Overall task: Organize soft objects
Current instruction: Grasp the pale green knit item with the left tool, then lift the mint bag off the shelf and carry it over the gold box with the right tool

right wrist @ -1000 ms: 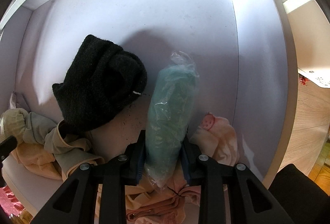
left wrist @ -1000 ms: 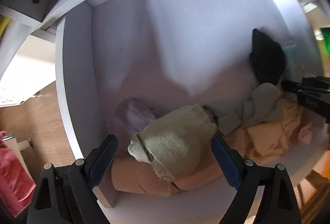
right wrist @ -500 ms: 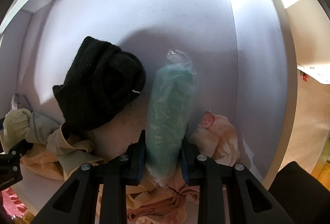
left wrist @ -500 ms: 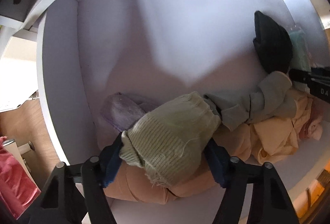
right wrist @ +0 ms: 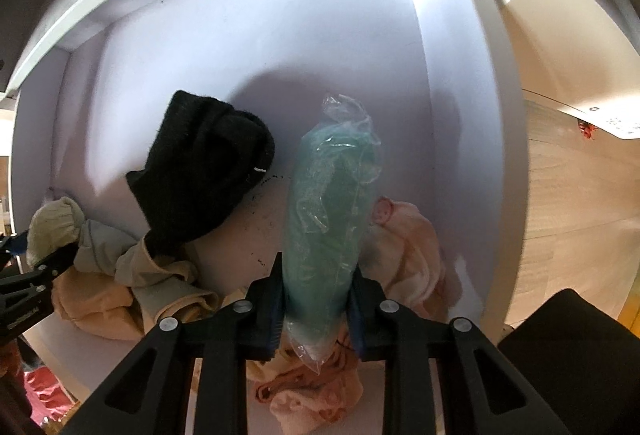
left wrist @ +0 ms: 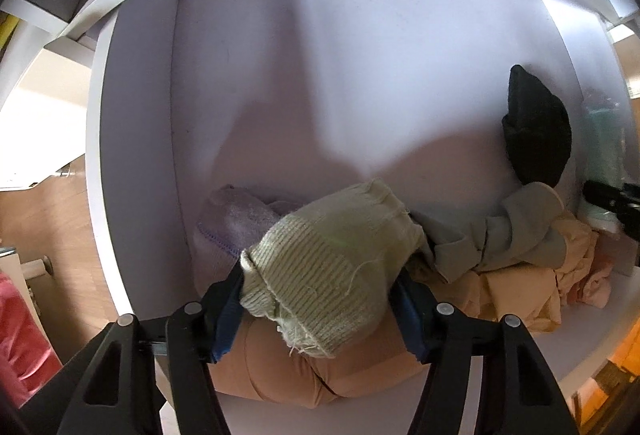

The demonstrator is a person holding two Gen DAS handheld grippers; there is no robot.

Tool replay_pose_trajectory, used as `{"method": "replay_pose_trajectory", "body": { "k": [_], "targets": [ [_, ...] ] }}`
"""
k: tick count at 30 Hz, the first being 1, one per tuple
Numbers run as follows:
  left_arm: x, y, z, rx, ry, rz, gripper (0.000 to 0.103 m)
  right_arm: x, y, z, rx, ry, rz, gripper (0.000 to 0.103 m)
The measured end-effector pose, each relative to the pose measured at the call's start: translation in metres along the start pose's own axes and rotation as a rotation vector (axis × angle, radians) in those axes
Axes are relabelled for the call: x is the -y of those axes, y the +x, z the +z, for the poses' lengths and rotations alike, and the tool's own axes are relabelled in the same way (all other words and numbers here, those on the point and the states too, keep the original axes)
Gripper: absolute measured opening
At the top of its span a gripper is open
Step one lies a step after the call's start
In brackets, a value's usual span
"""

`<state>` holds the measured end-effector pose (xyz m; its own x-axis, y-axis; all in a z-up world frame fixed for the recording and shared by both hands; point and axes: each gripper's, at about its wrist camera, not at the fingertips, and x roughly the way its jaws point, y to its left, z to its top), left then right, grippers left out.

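Note:
Inside a white shelf compartment [left wrist: 360,55], my left gripper [left wrist: 320,295] points down, its jaws closing on a pale green knit piece [left wrist: 332,247], with the blue pads pressing both its sides. Under the knit piece lie a tan-orange cloth [left wrist: 280,367] and a lilac cloth [left wrist: 232,219]. My right gripper [right wrist: 316,283] is shut on a teal soft item in a clear plastic bag [right wrist: 332,195], which stands up between the pads. A black knit hat [right wrist: 200,167] lies left of the bag.
A grey-beige garment [left wrist: 520,231] and peach cloths [right wrist: 96,299] are heaped between the two grippers. A pink cloth [right wrist: 412,247] lies by the compartment's right wall [right wrist: 460,115]. Wooden floor [right wrist: 580,203] shows outside, and a red cloth [left wrist: 20,347] at far left.
The left jaws have come in from wide open onto the pale green knit piece. The right gripper has risen a little, still shut on the bagged teal item.

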<state>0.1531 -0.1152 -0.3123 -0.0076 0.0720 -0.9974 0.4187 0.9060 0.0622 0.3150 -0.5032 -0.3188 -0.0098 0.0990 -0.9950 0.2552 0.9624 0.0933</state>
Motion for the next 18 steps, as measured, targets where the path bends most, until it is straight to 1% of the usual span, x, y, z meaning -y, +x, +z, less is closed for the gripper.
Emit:
{"method": "replay_pose_trajectory", "body": {
  "k": [4,6,14,18],
  "targets": [
    [0.001,0.0,-0.002,-0.003,0.002,0.006,0.066,0.003,-0.014,-0.004,0.016,0.0,0.01,0.025],
    [-0.004,-0.011,0.006,-0.006,0.005,0.01,0.066,0.006,-0.023,-0.007,0.022,0.007,0.025,0.025],
    [0.0,-0.007,0.011,-0.012,0.019,0.015,0.066,0.021,-0.054,-0.016,0.022,0.017,0.079,0.025],
    [0.002,-0.009,0.012,-0.016,0.025,0.019,0.066,0.028,-0.068,-0.02,0.038,0.012,0.087,0.025]
  ]
}}
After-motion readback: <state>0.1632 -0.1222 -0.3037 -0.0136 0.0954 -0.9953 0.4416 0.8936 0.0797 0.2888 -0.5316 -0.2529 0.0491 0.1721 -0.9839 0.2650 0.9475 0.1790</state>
